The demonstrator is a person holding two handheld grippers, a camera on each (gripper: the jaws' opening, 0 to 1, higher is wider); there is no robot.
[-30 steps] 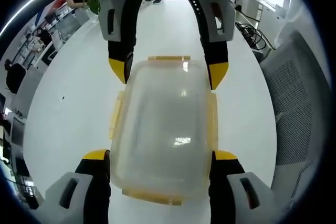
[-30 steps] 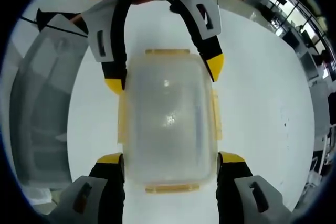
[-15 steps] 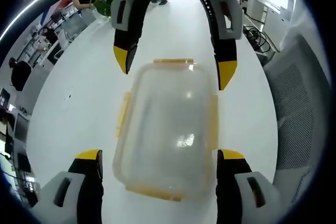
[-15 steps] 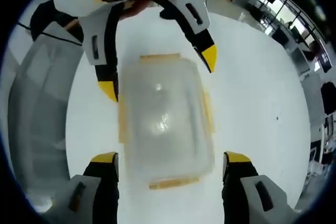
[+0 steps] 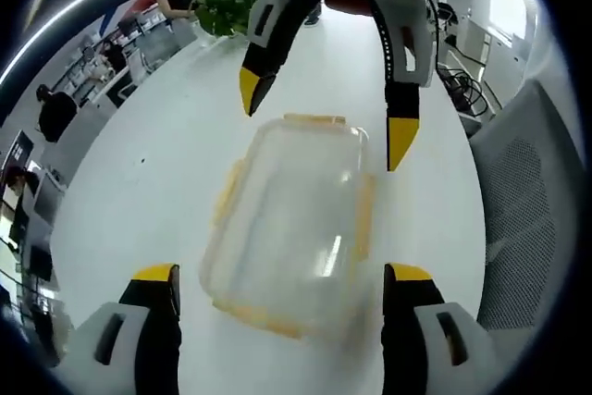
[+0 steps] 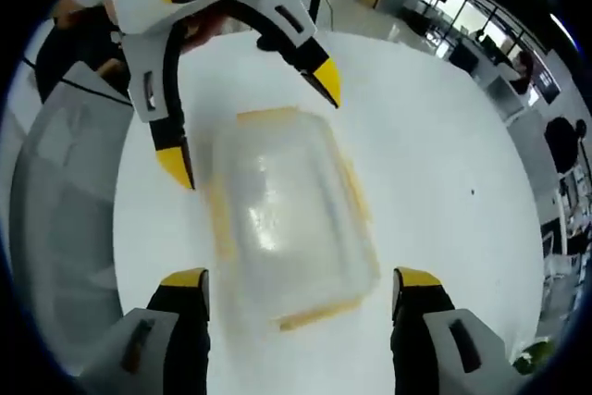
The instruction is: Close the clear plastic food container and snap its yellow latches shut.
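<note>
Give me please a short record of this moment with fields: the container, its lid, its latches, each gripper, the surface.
container: clear plastic rectangular food container, on the white table
lid: on the container
latches: yellow latches lie along the sides and ends; locked or not, cannot tell
left gripper: open, jaws apart from the container
right gripper: open, not touching the container
beside the table: grey mesh chair

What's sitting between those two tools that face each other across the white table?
The clear plastic container with yellow latches lies on the white table between the left tool and right tool, touching neither, as the left gripper view shows.
</note>
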